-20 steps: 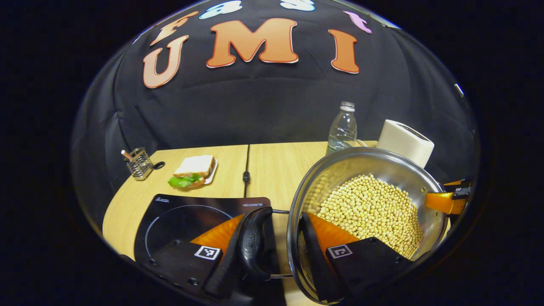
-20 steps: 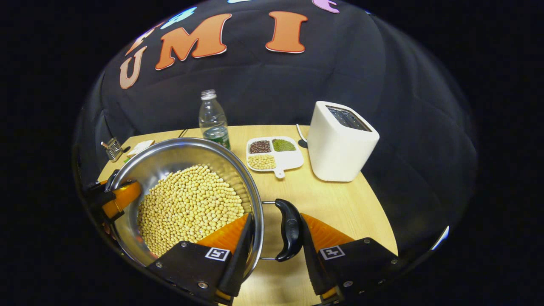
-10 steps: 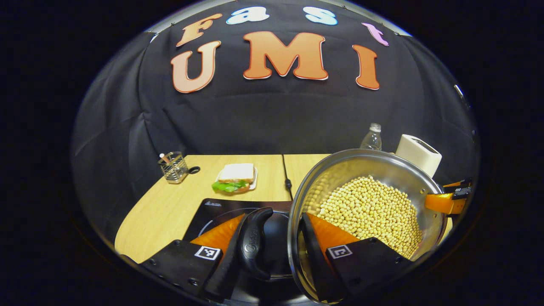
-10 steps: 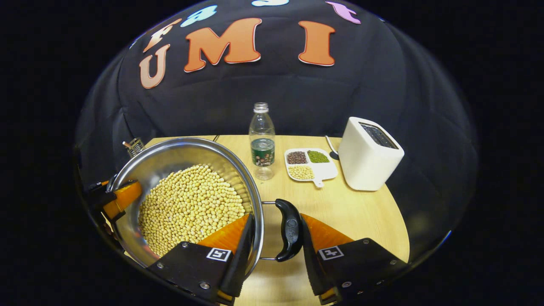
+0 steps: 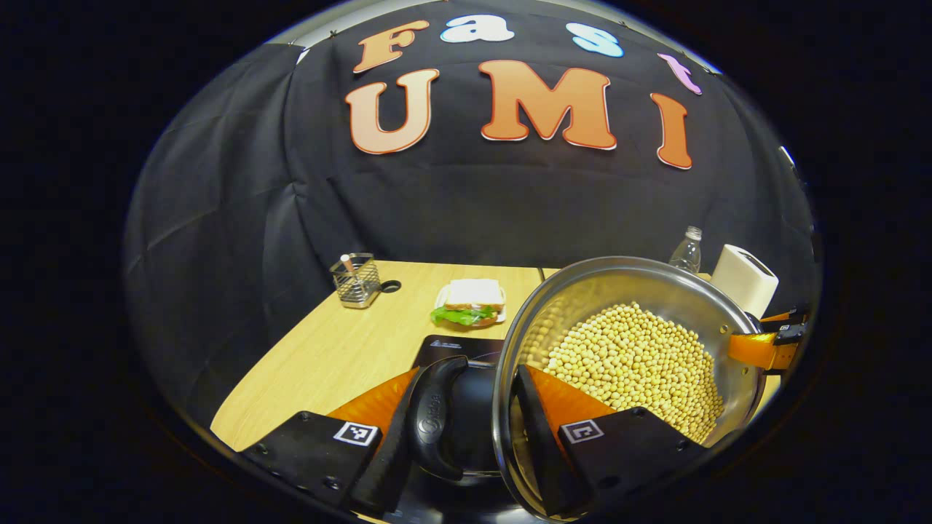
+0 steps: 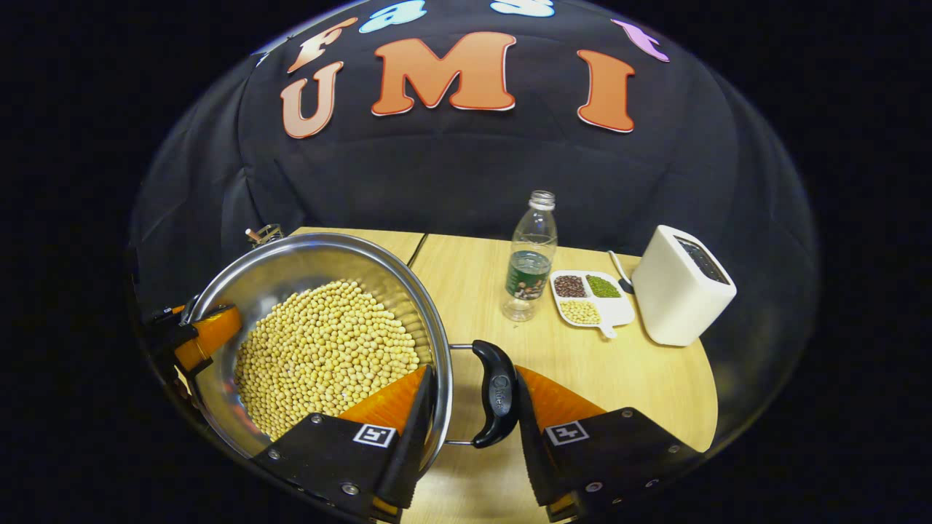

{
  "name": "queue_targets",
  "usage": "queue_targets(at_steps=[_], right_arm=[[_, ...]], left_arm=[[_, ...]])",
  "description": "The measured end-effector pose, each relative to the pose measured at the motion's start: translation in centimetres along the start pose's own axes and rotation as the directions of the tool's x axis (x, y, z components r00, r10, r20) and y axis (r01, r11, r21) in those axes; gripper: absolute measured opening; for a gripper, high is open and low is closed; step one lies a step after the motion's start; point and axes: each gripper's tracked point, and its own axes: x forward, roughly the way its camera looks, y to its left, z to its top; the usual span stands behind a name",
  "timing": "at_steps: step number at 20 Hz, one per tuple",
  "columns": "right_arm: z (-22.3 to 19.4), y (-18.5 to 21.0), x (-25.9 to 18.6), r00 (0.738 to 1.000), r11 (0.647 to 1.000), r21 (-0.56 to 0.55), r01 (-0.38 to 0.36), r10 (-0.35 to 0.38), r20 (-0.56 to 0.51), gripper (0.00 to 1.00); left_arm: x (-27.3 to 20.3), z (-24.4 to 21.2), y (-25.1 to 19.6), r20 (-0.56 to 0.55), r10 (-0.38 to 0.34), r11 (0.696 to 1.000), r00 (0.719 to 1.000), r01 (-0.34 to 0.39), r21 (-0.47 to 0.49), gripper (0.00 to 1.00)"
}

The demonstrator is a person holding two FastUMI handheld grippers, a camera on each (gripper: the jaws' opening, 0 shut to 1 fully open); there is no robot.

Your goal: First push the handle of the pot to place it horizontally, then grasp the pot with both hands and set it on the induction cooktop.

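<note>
Left gripper view: the left tongs (image 5: pixel 466 429) pinch the steel pot (image 5: pixel 575 291) at its rim, one finger (image 5: pixel 386 444) outside against the black side handle (image 5: pixel 435 418), the other inside the wall. The pot is filled with soybeans (image 5: pixel 633 360). The induction cooktop (image 5: pixel 455 349) lies directly under the handle at 6 o'clock; whether the pot's base touches it cannot be told. Farther off on the tabletop (image 5: pixel 342 342) lie a sandwich on a plate (image 5: pixel 470 302) at 12 o'clock and a wire mesh holder (image 5: pixel 354 279) at 11 o'clock.

Right gripper view: the right tongs (image 6: pixel 470 429) pinch the opposite rim and handle (image 6: pixel 496 393) in the same way; the left tongs appear at 9 o'clock across the pot. Beyond, at 1 o'clock, stand an uncapped water bottle (image 6: pixel 531 258), a divided dish (image 6: pixel 590 298) with dark, green and yellow beans, and a white toaster (image 6: pixel 681 287).

Against the frame 1.0 s ago, the pot has travelled leftward: the cooktop, then at 9 o'clock beside it, now sits beneath it, and the bottle and toaster lie farther right.
</note>
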Motion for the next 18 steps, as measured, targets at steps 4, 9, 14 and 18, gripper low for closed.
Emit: queue_targets(at_steps=[4,9,14,18], right_arm=[[0.9,2.9,-0.3,0.999,0.999,-0.029,-0.030,0.030,0.012,0.60],[0.6,5.3,0.8,0.999,0.999,-0.038,-0.034,0.035,0.005,0.60],[-1.6,6.7,2.6,0.998,0.999,-0.045,-0.026,0.023,-0.057,0.56],[-1.7,7.7,3.9,0.996,0.998,-0.048,-0.030,0.026,-0.083,0.61]], left_arm=[[-1.1,0.0,0.4,0.007,0.035,0.999,0.999,-0.035,-0.016,0.77],[-0.9,-0.4,0.0,0.001,0.044,0.999,0.999,-0.044,-0.016,0.77],[-0.6,0.3,0.6,-0.062,0.033,0.998,0.998,-0.035,-0.043,0.77],[-0.6,0.7,0.5,-0.078,0.029,0.998,0.997,-0.032,-0.045,0.77]])
